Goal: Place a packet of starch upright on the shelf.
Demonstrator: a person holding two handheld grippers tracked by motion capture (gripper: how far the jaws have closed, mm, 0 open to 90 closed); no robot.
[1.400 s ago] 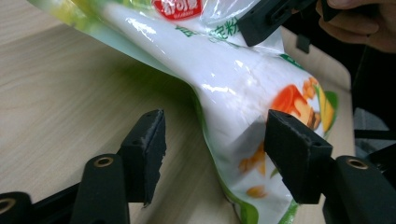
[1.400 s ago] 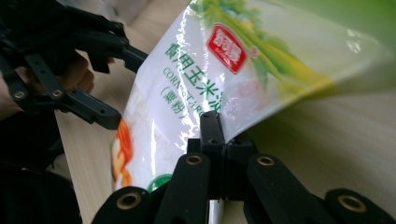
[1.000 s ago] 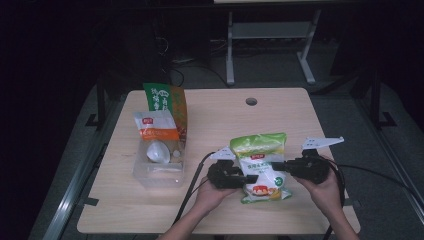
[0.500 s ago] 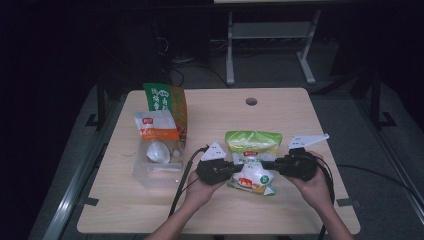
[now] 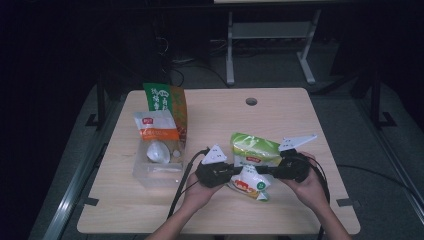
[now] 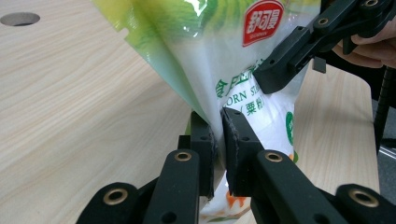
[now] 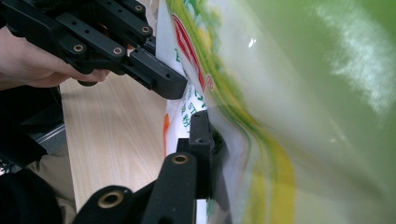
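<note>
High view: both tongs meet over the near middle of the surface (image 5: 280, 107), each pinching the starch bag (image 5: 252, 167) from an opposite side. The left tongs (image 6: 218, 140) are nearly closed on a fold of its film, and the right tongs (image 7: 210, 140) clamp the far edge (likely to keep the floppy bag up, just off the wood).
</note>
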